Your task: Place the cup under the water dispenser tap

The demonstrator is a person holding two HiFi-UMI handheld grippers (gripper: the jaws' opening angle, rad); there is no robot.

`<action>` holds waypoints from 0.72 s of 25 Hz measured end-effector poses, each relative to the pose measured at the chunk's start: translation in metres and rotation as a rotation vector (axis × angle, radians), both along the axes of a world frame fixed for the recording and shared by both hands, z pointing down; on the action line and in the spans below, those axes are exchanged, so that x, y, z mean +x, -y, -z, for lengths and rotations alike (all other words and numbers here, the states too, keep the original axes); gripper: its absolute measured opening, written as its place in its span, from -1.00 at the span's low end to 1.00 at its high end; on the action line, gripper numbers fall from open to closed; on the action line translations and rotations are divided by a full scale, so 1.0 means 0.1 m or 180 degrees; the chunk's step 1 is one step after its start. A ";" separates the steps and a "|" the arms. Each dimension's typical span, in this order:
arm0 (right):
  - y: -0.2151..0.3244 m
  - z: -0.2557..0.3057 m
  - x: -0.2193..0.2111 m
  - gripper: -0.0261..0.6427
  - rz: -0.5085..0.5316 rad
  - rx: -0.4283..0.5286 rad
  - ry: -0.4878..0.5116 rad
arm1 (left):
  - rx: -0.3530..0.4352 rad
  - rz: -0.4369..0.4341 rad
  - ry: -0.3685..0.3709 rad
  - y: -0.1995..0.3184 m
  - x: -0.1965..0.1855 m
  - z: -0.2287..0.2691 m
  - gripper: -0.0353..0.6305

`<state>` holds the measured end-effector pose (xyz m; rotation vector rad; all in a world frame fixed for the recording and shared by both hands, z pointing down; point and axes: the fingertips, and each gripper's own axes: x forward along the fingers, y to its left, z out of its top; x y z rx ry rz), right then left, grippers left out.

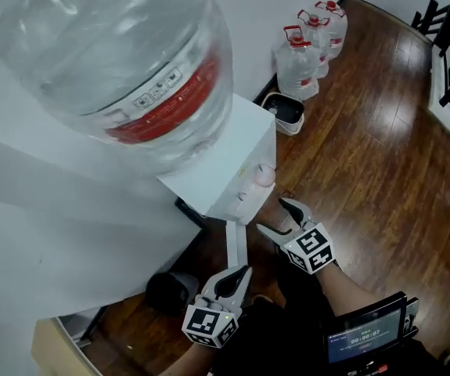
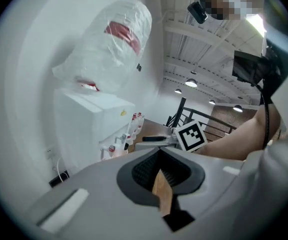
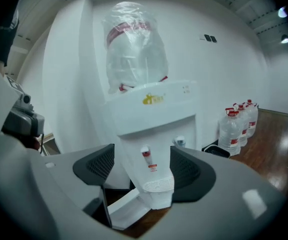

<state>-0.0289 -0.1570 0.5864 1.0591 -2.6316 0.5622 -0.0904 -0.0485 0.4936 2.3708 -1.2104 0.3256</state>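
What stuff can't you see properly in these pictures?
- Cup: in no view; the right gripper's open jaws hold nothing.
- Taps: head view, mostly hidden under the dispenser's top.
- Tap label: right gripper view, print too small.
- Dark object: head view, partly behind the left gripper, unidentifiable.

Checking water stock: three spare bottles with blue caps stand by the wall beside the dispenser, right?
Not quite: the caps are red, not blue. The right gripper view shows the three spare bottles by the wall beside the dispenser.
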 end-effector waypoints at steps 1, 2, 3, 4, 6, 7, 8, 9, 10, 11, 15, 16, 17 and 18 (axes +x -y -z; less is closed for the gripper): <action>-0.10 0.21 -0.01 0.11 -0.0011 0.0021 0.0021 | 0.0032 0.0058 -0.0015 -0.09 -0.08 0.14 -0.42; -0.20 0.41 -0.02 0.09 -0.0012 0.0053 0.0044 | 0.0088 0.0120 -0.0037 -0.18 -0.15 0.27 -0.42; -0.31 0.60 -0.03 0.08 0.0003 0.0097 0.0067 | 0.0171 0.0181 -0.0060 -0.28 -0.21 0.40 -0.42; -0.43 0.78 -0.04 0.08 0.0032 0.0141 0.0089 | 0.0263 0.0237 -0.0078 -0.38 -0.27 0.53 -0.42; -0.73 1.12 -0.08 0.08 0.0114 0.0225 0.0097 | 0.0435 0.0310 -0.0102 -0.63 -0.40 0.78 -0.41; -0.86 1.28 -0.10 0.07 0.0142 0.0276 0.0074 | 0.0507 0.0332 -0.0117 -0.74 -0.48 0.88 -0.38; -0.95 1.42 -0.12 0.04 0.0152 0.0330 0.0049 | 0.0564 0.0360 -0.0136 -0.81 -0.55 0.98 -0.37; -1.03 1.57 -0.13 0.02 0.0148 0.0376 0.0038 | 0.0602 0.0400 -0.0160 -0.86 -0.63 1.07 -0.36; -1.12 1.71 -0.13 0.00 0.0138 0.0404 0.0050 | 0.0625 0.0450 -0.0191 -0.92 -0.70 1.17 -0.36; -1.23 1.84 -0.13 -0.05 0.0132 0.0416 0.0086 | 0.0643 0.0498 -0.0226 -0.99 -0.76 1.27 -0.36; -1.62 2.34 -0.17 -0.24 0.0149 0.0467 0.0259 | 0.0767 0.0571 -0.0330 -1.25 -0.92 1.54 -0.36; -1.69 2.44 -0.17 -0.27 0.0154 0.0496 0.0280 | 0.0790 0.0570 -0.0342 -1.29 -0.93 1.57 -0.36; -1.76 2.53 -0.18 -0.33 0.0162 0.0524 0.0301 | 0.0798 0.0566 -0.0353 -1.34 -0.93 1.60 -0.36; -1.83 2.62 -0.19 -0.41 0.0168 0.0550 0.0318 | 0.0796 0.0561 -0.0366 -1.38 -0.92 1.64 -0.36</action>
